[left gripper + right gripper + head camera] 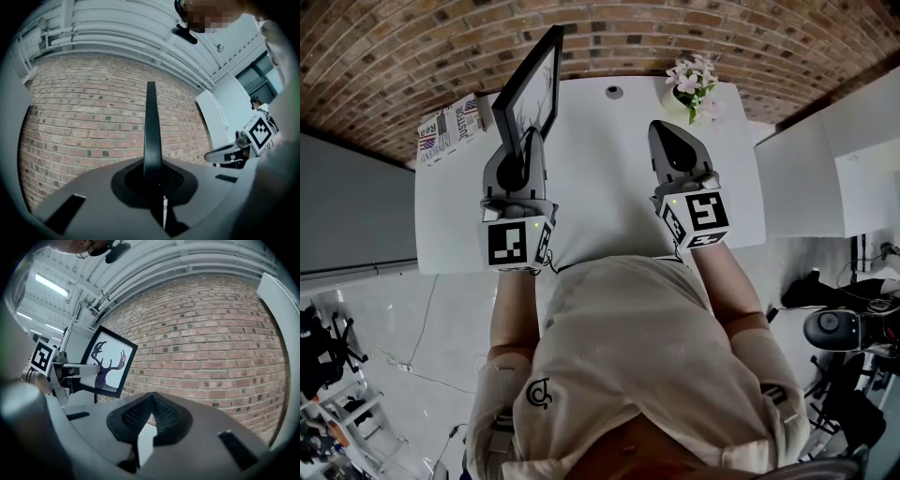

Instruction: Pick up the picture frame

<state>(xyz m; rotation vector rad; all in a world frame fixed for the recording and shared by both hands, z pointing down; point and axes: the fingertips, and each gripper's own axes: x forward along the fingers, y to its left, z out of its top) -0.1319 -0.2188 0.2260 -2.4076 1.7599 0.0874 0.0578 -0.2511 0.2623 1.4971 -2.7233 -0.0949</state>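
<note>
Brick wall (394, 56) runs across the far side, white table (600, 197) in front of it, person standing at the near edge. Head view: left gripper (528, 142) pinches the picture frame (532, 86) by its lower edge. The frame sticks out at 12 o'clock from the gripper, tilted, over the far-left part of the table. Right gripper (661, 128) sits at 3 o'clock of the left one, well apart from the frame, over the table's right half. Only this view shows the flowers (692, 80) at the far right corner and a printed box (450, 127) at the far left edge, at about 9 o'clock of the frame. Left gripper view shows the frame edge-on only: a thin black bar (151, 131) standing upright between the jaws, which are clamped on it. No picture face is visible there, and the right gripper (225, 154) shows at 3 o'clock. Right gripper view gives what the others don't, the frame's face (108, 364): black border, pale sheet, dark antlered deer silhouette. The frame is at 10 o'clock of this gripper's jaws, with the left gripper (77, 373) gripping its lower left side. The right gripper's jaws are pressed together with nothing between them, brick wall behind.
</note>
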